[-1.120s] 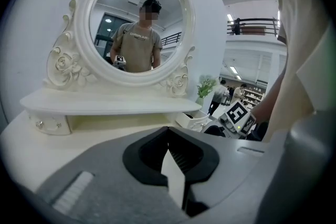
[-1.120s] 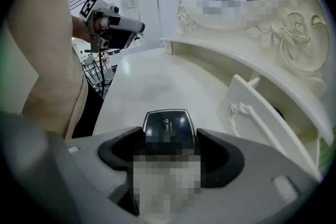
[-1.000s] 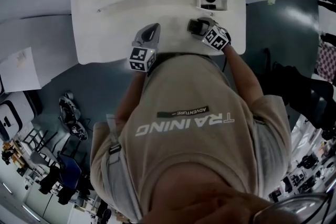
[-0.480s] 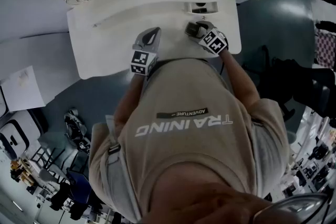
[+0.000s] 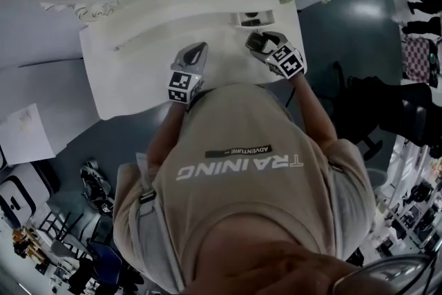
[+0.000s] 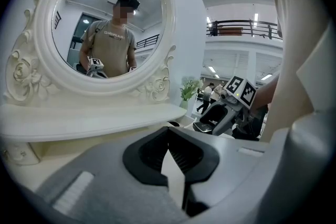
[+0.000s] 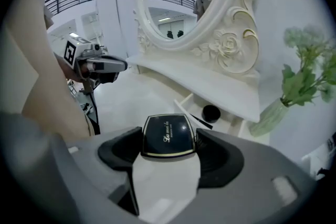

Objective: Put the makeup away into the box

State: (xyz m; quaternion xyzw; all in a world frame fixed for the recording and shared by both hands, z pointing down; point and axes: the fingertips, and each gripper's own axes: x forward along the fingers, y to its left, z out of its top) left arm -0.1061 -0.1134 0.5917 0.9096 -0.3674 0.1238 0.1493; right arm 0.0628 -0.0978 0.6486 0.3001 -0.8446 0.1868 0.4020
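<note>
A white dressing desk [image 5: 131, 72] stands against the wall. It has a raised back shelf and an oval mirror [image 6: 105, 23] in a carved frame above it. A vase of pale flowers [image 7: 307, 76] stands at the desk's right end. From the head view I look down over my tan shirt, with both tools held out over the bare front of the desk, well apart from each other.

My right tool [image 7: 168, 139] is clamped on a black compact [image 7: 168, 132]. The compact is square with a gold edge and gold lettering on its lid, and a jaw presses each of its sides. It is held flat, lid up, above the desk top and not touching it.

Just beyond it, under the right end of the shelf, is the open white box [image 7: 181, 107]. Inside it I can see a round black pot [image 7: 211, 113] and a thin black stick [image 7: 201, 120] lying beside the pot. The compact is near the box but outside it.

My left tool [image 6: 169, 134] has its jaws brought together at the tips, with nothing between them. It points toward the mirror, which reflects a person in a tan shirt.
</note>
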